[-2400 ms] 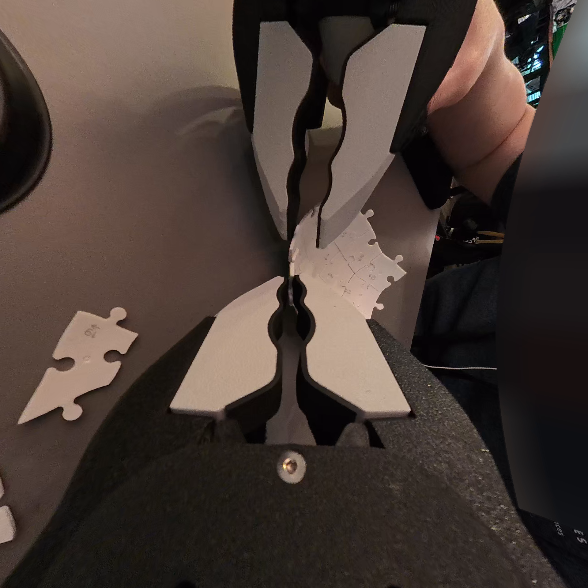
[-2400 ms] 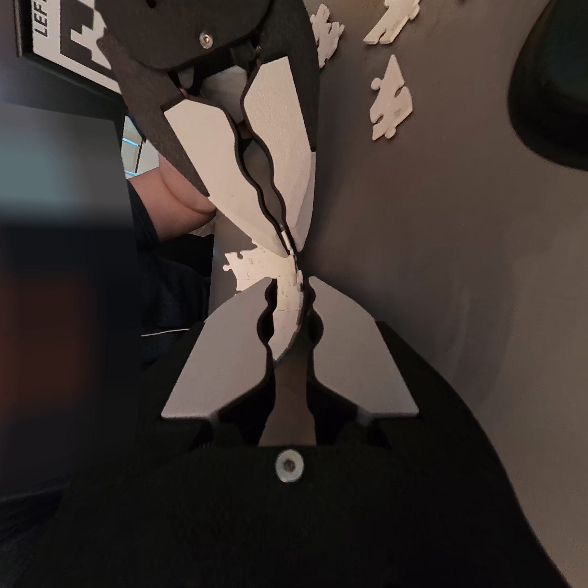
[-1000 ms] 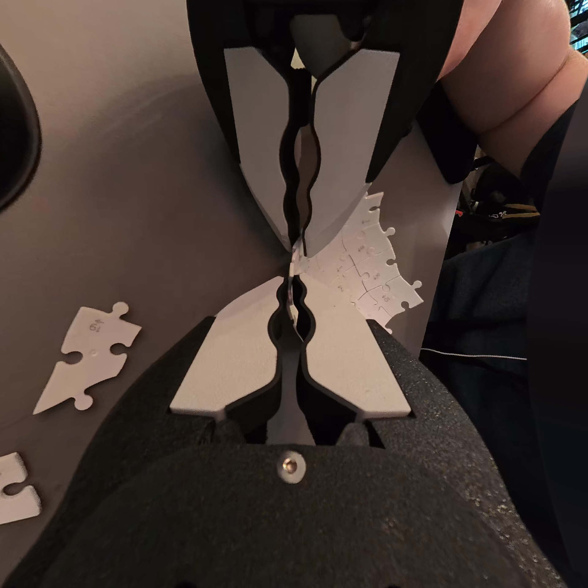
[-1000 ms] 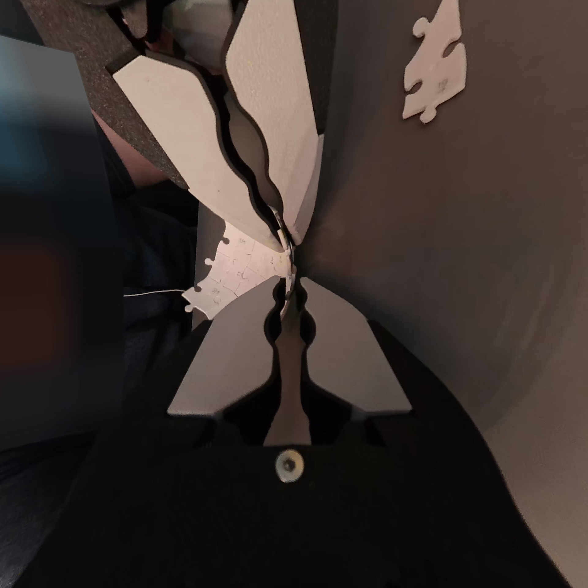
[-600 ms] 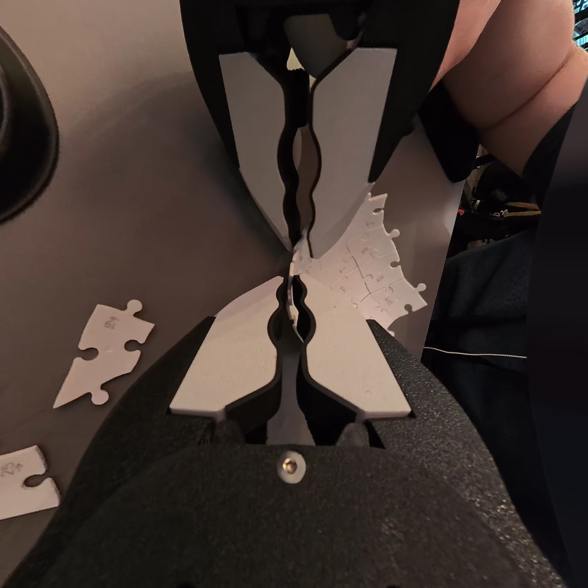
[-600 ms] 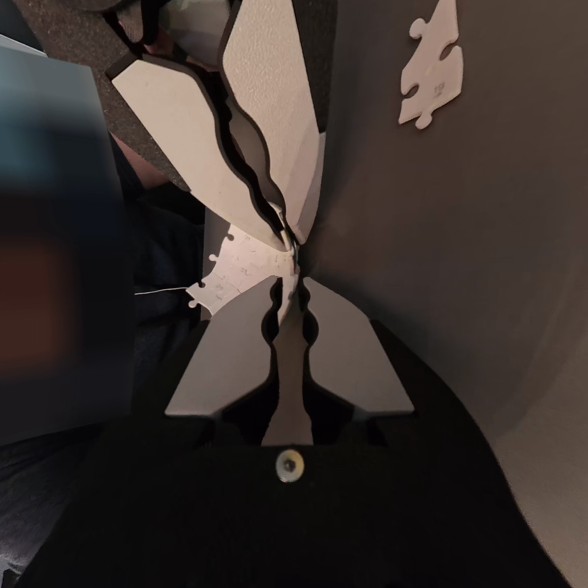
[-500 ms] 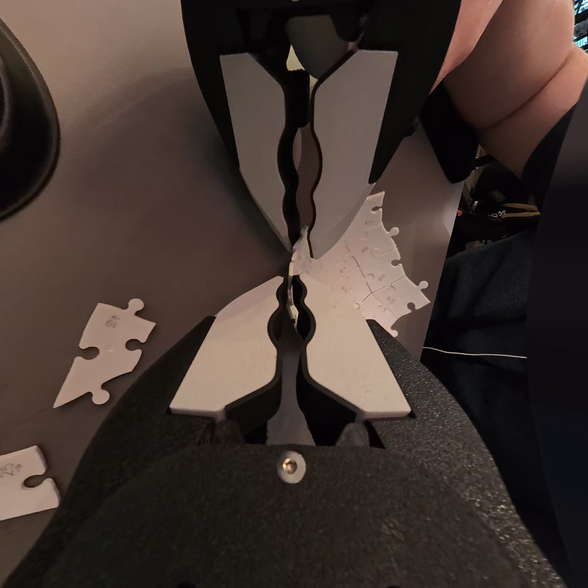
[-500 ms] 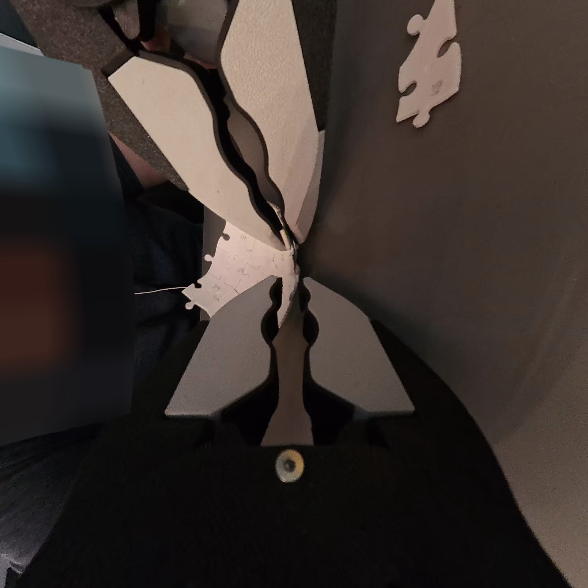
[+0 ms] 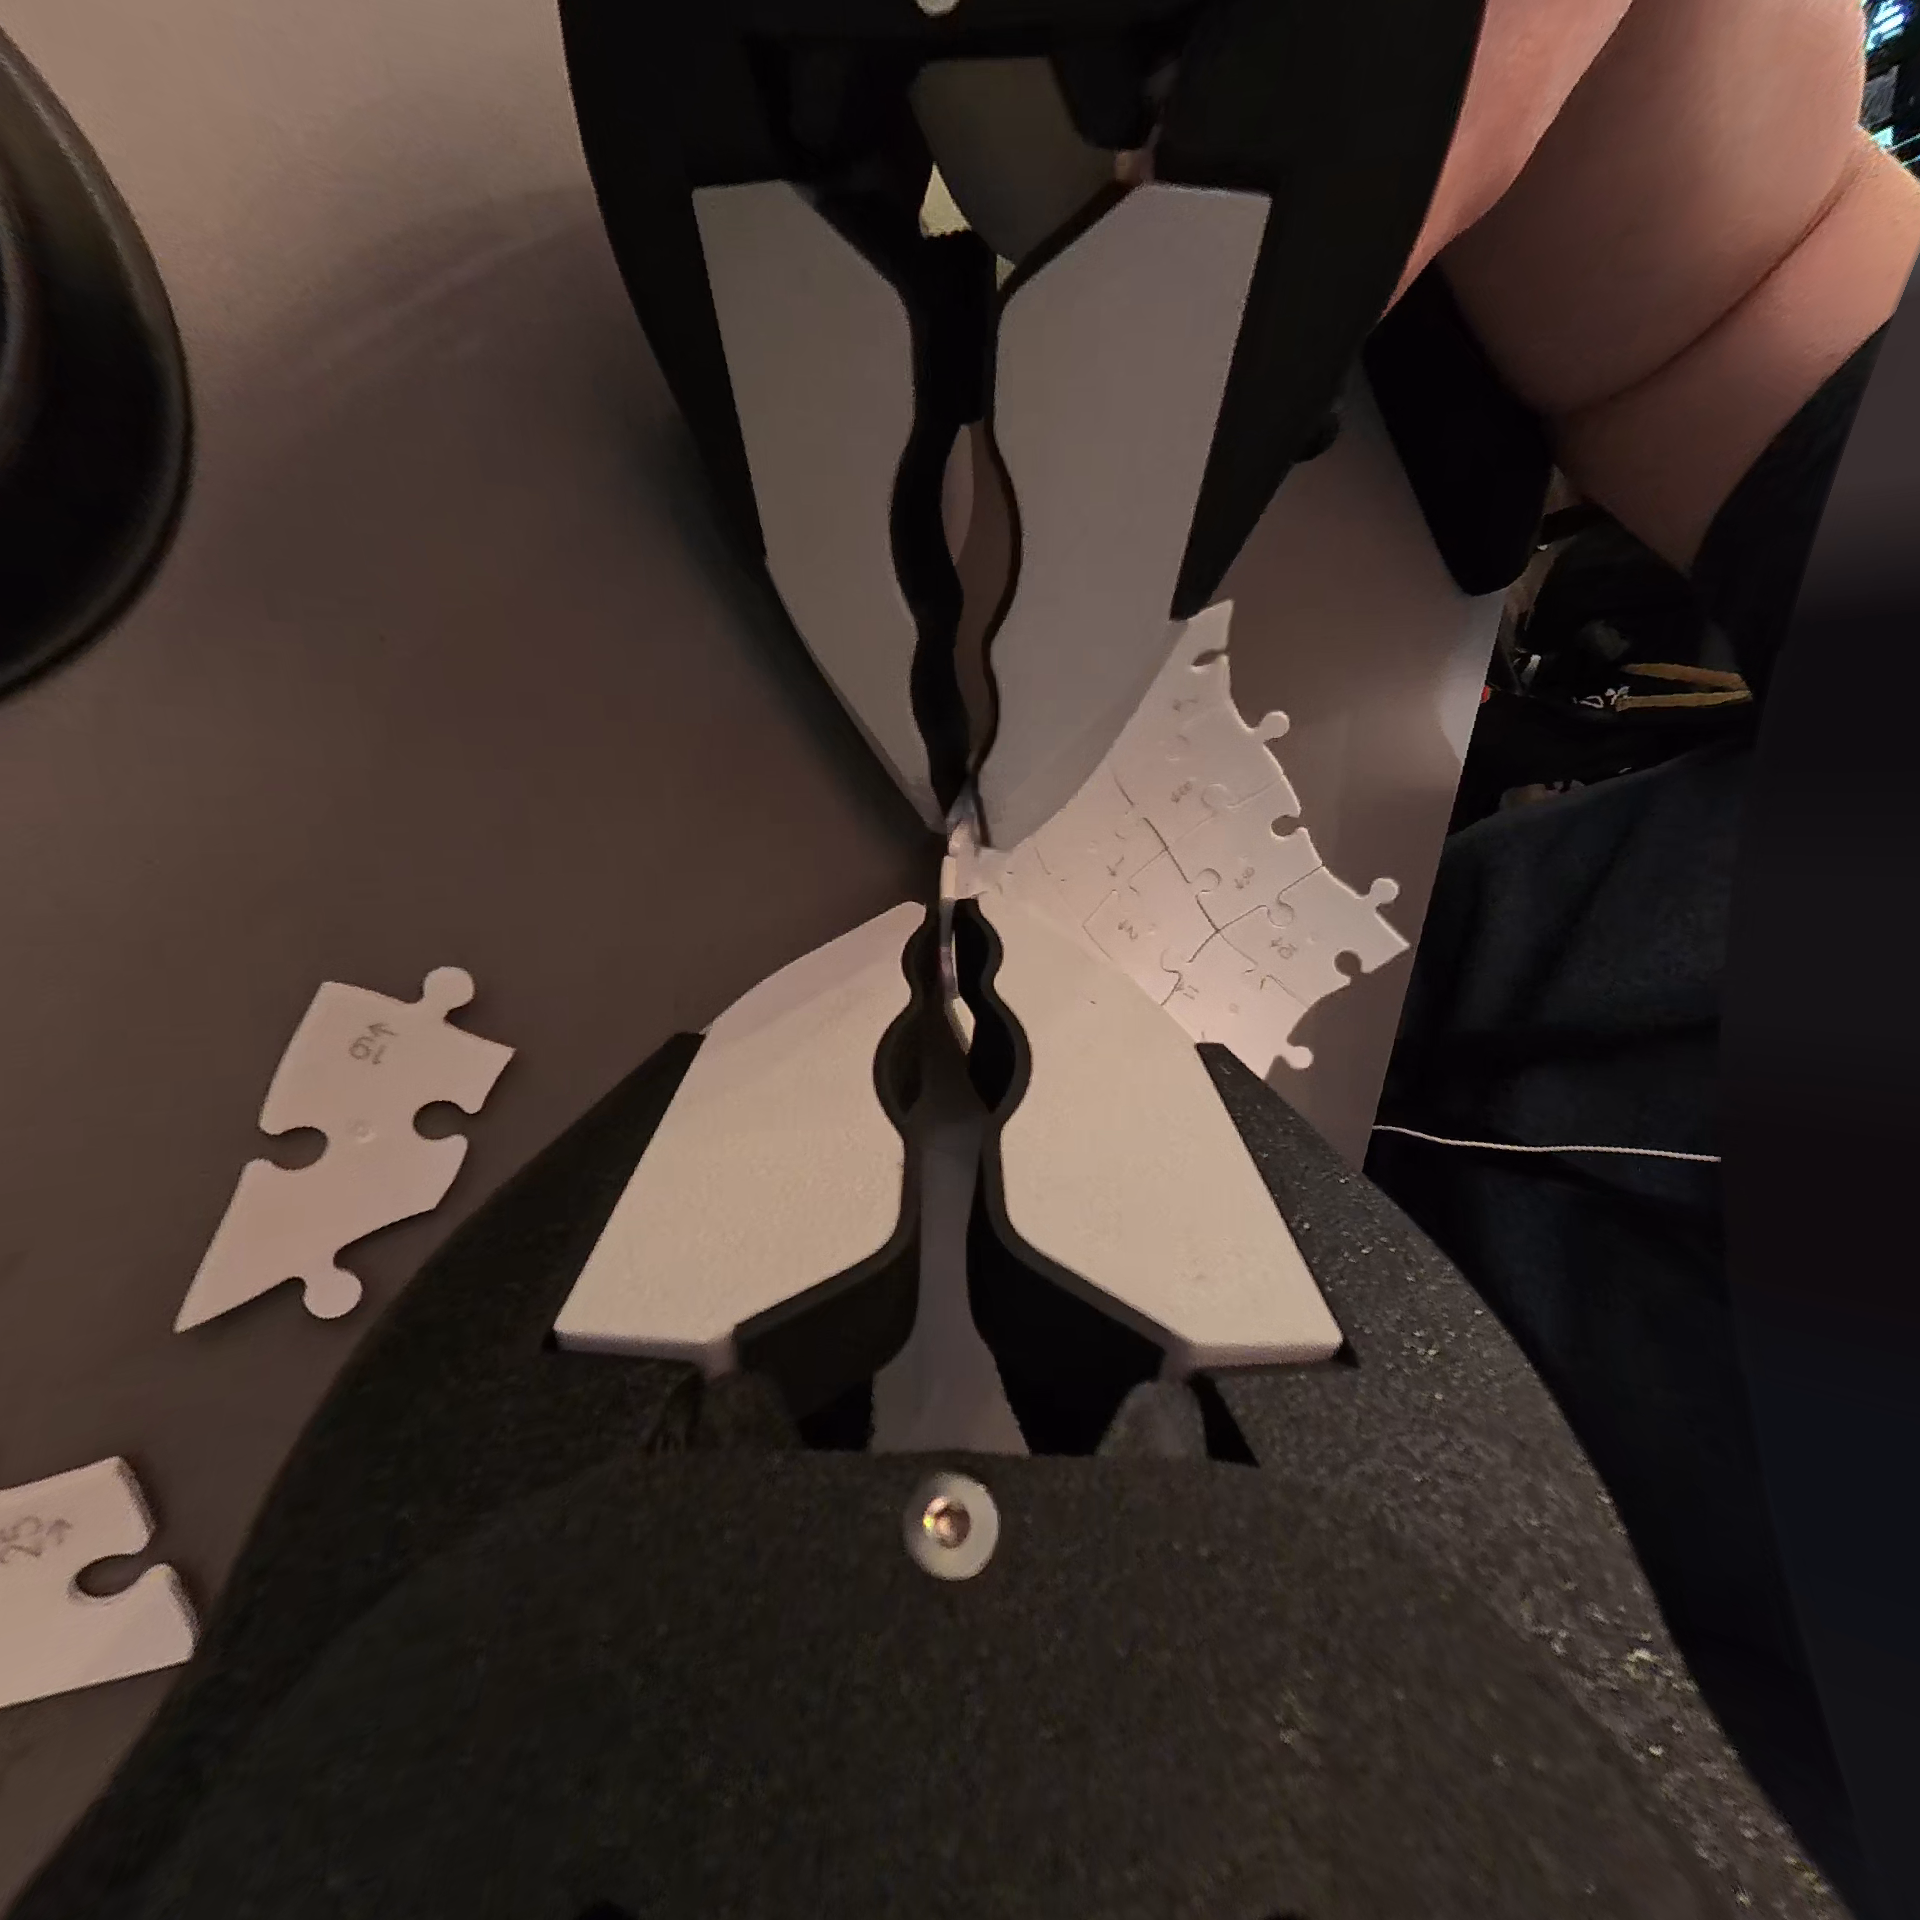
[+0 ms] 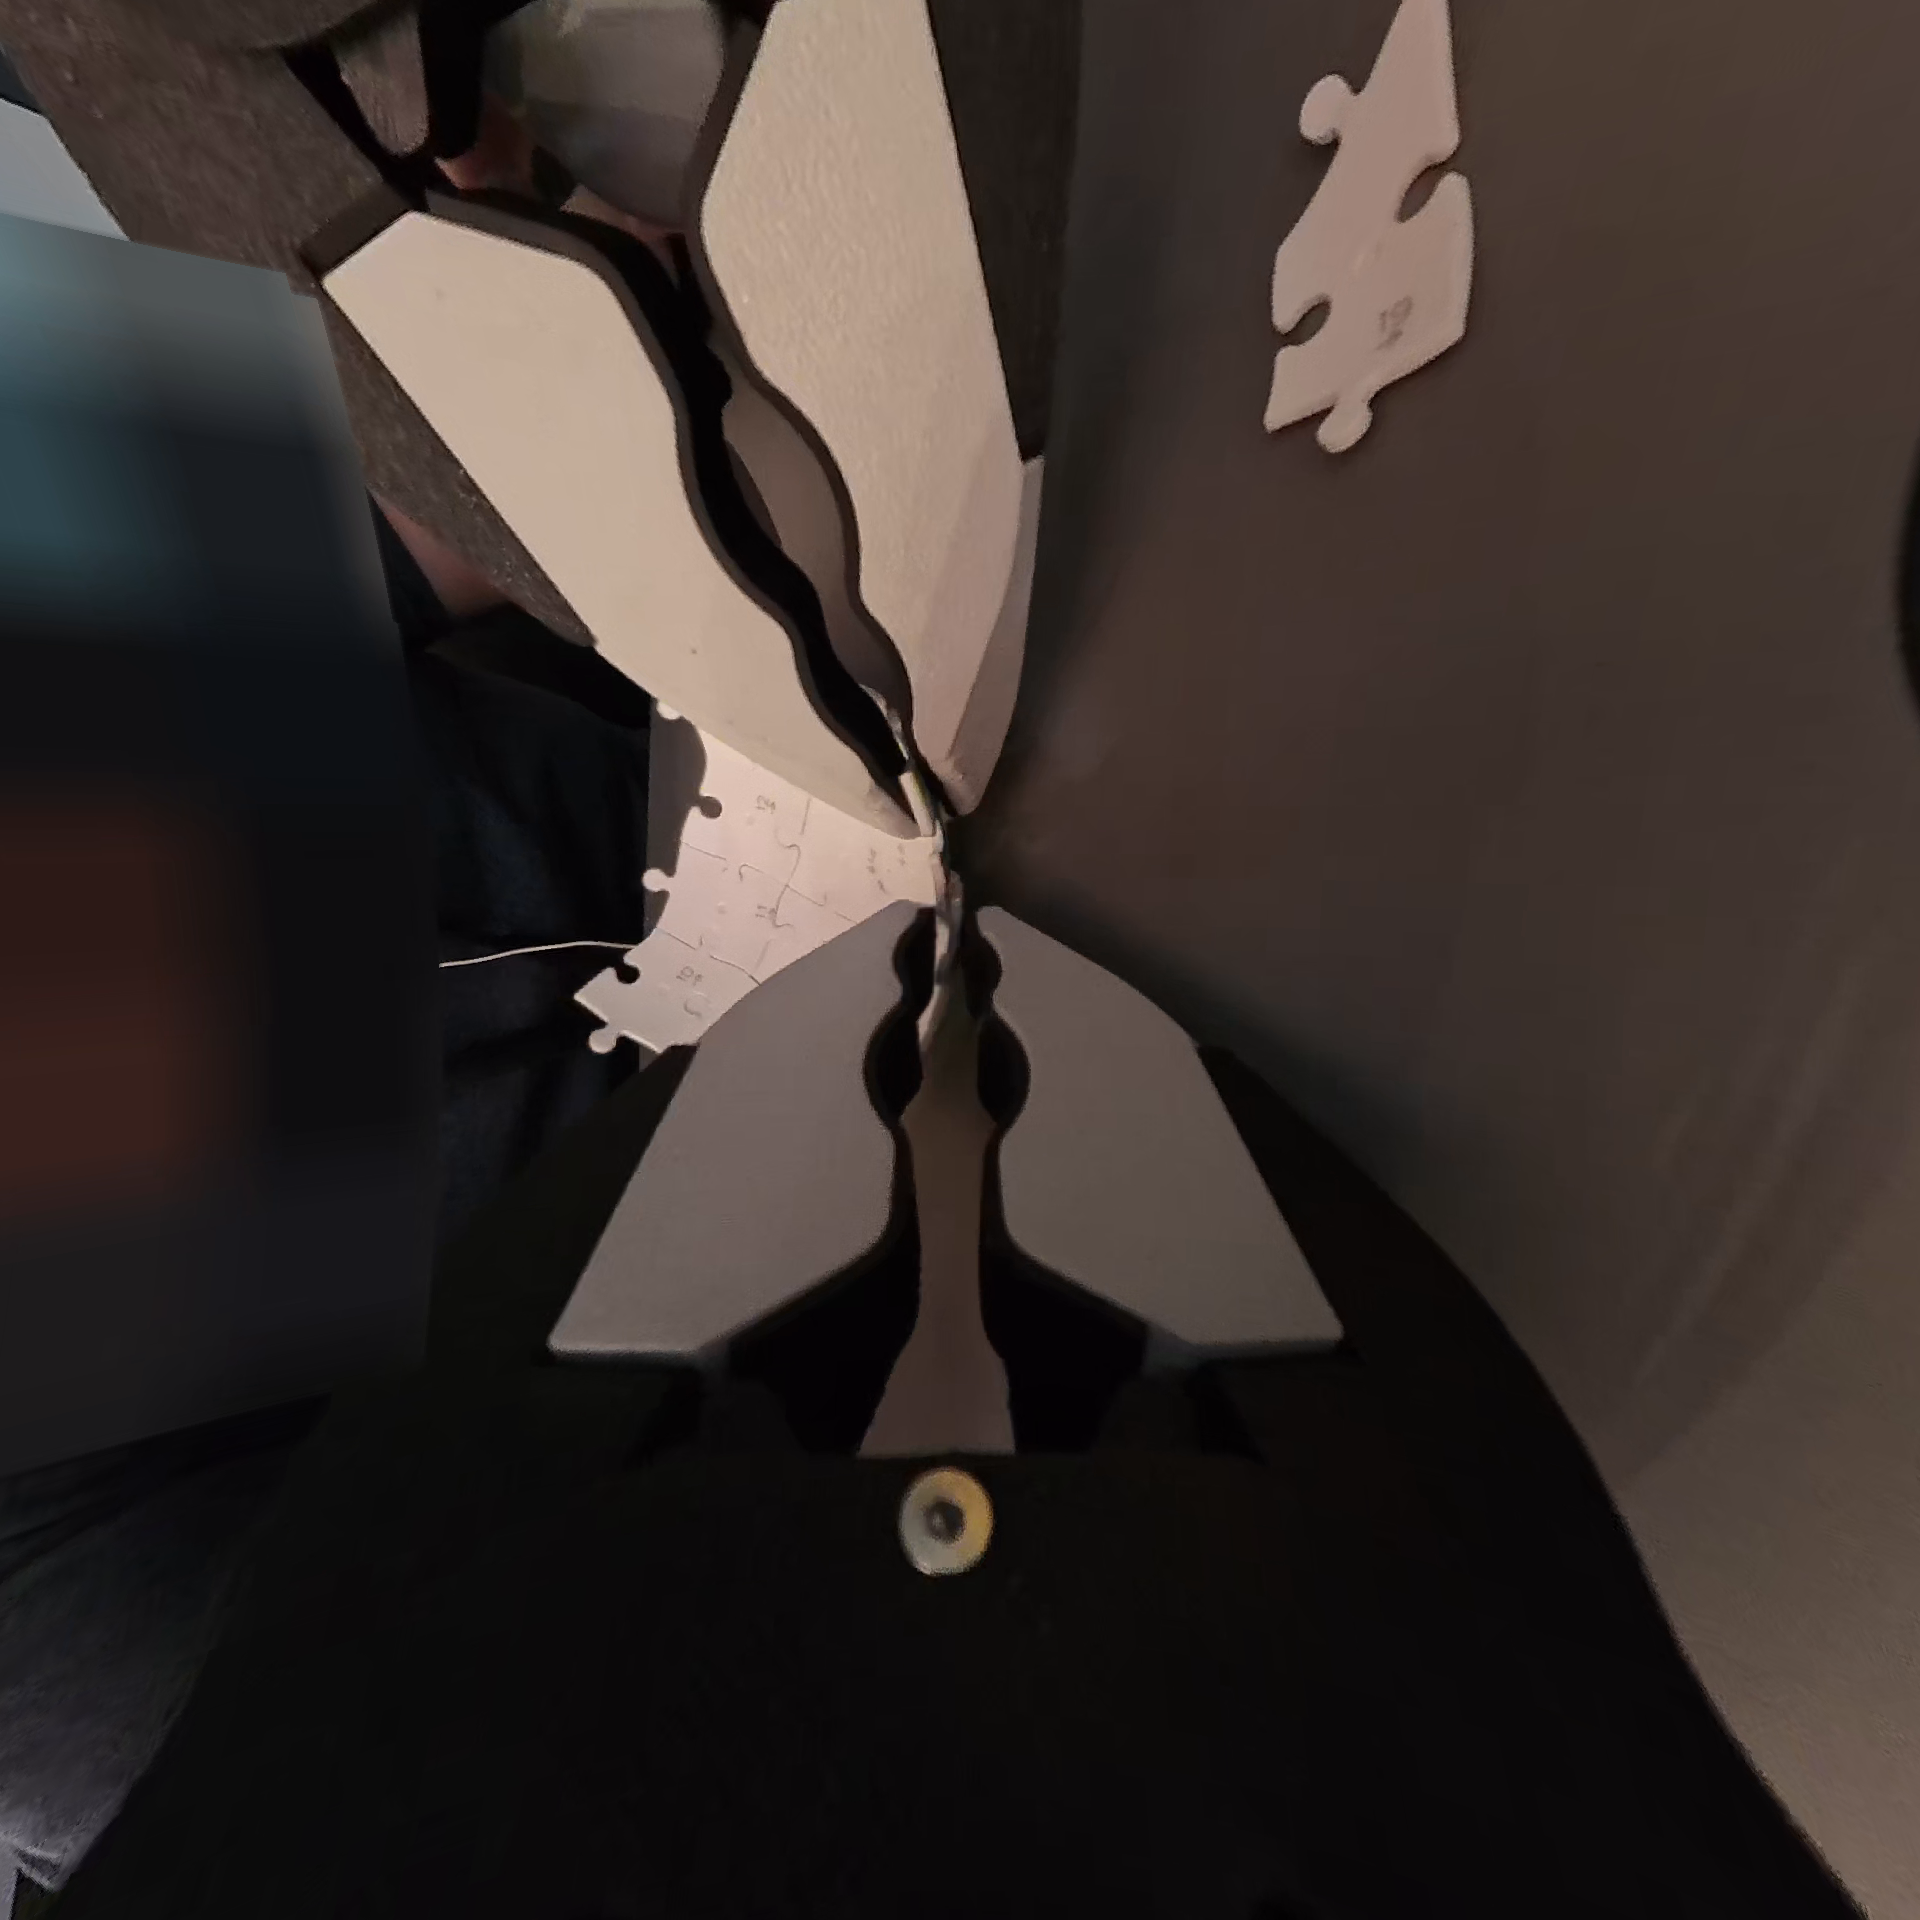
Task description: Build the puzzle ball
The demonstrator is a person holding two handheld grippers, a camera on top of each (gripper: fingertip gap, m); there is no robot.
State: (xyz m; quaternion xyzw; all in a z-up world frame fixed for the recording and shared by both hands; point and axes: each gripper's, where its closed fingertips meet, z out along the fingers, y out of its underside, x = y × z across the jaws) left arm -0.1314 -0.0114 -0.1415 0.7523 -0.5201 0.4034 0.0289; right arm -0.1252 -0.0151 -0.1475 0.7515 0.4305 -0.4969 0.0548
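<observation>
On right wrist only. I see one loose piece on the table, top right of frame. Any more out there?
Observer: Yes. The left wrist view shows two on the grey table: a pointed loose piece, probably yours, and a second loose piece cut off at the frame's lower left.
Operator: The section's far end? Fingers cover it here.
Observer: It is visible there. The joined puzzle section fans out beside the right gripper, with tabs along its free edge.
Operator: What is behind that gripper?
Observer: A bare forearm, with a dark sleeve below it.
</observation>
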